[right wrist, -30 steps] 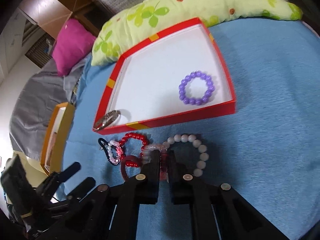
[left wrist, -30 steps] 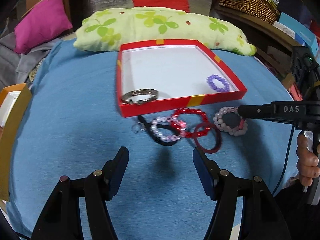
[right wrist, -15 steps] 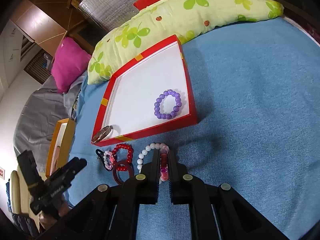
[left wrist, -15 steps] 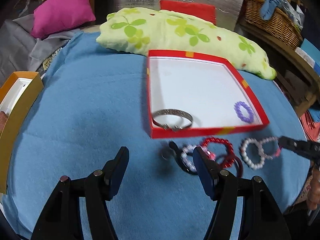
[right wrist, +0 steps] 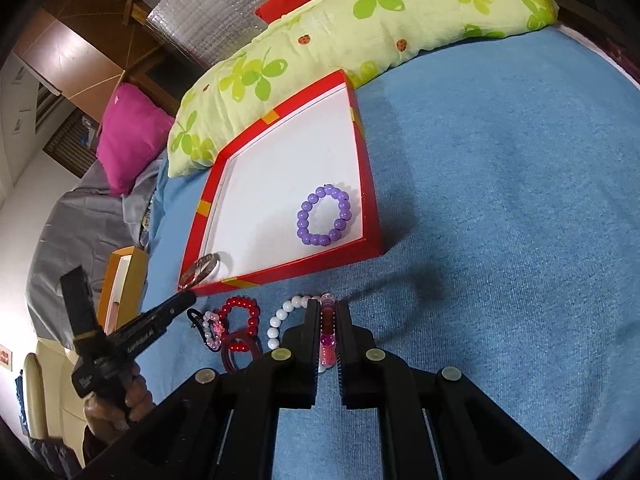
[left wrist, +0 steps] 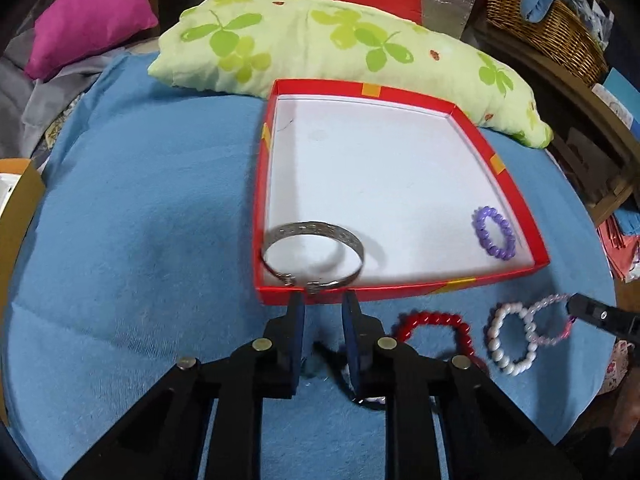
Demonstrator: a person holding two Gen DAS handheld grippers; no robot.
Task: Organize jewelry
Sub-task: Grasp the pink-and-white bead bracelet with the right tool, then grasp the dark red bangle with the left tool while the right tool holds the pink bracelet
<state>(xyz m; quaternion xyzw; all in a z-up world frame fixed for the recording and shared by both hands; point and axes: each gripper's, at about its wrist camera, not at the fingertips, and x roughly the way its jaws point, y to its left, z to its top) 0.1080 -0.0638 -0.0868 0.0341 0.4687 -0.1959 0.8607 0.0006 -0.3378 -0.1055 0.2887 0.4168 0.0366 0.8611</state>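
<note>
Two tools are in my hands. My right tool [right wrist: 329, 322] is clamped on a pink beaded bracelet [right wrist: 327, 332], which stands on edge between the narrow-set fingers, low at 6 o'clock in the right wrist view. Its translucent loop overlaps a white pearl bracelet [left wrist: 510, 338] lying flat on the blue bedcover [right wrist: 500, 200].

My left tool [left wrist: 320, 312] has its fingers drawn close but with a visible gap between them. The tips sit at the near wall of the red box [left wrist: 400, 292], just below the clasp of the silver bangle [left wrist: 314, 254]. I cannot tell whether the fingers touch the bangle or grip anything.

At 9 o'clock from the pearl bracelet lies a red beaded bracelet [right wrist: 240, 312], and beside it a dark red ring bangle [right wrist: 238, 350] and a small pink-and-white beaded piece on a black loop [right wrist: 210, 328]. All rest on the bedcover, outside the box, near its front wall.

Inside the box, the silver bangle leans in the near left corner, tilted against the wall. A purple beaded bracelet [right wrist: 325, 216] lies flat on the white floor near the right corner, well apart from the bangle.

Beyond the box, at 12 o'clock, a green leaf-print pillow [left wrist: 320, 48] lies across the bed, with a magenta cushion [left wrist: 88, 16] at 10 o'clock.
</note>
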